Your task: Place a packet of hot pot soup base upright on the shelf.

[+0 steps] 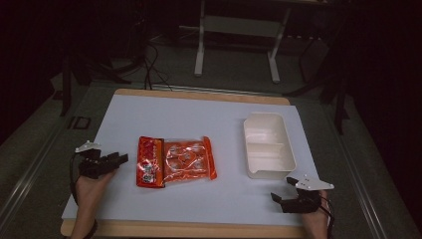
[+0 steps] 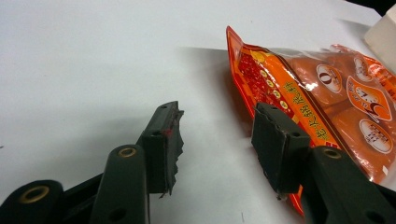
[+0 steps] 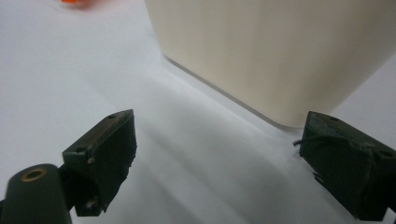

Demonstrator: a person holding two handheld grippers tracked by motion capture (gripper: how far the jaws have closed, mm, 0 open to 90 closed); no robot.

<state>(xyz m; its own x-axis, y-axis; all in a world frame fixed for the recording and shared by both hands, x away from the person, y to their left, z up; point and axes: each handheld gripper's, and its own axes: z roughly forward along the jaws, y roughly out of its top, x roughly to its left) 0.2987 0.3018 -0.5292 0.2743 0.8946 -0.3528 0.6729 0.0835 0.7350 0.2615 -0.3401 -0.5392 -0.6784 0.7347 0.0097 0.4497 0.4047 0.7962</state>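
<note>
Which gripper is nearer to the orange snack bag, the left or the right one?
Left. The left gripper sits open just beside the orange snack bag, at its left edge. The right gripper is farther off, open, near the white tray.

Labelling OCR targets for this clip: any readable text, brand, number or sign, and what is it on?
Orange snack bag, yellow strip along its side: a line of Chinese characters, too blurred to quote.
Same bag, white oval stickers on the wrapped pieces inside: marks too blurred to read.
White container: no text visible.
Table and both grippers: none.
</note>
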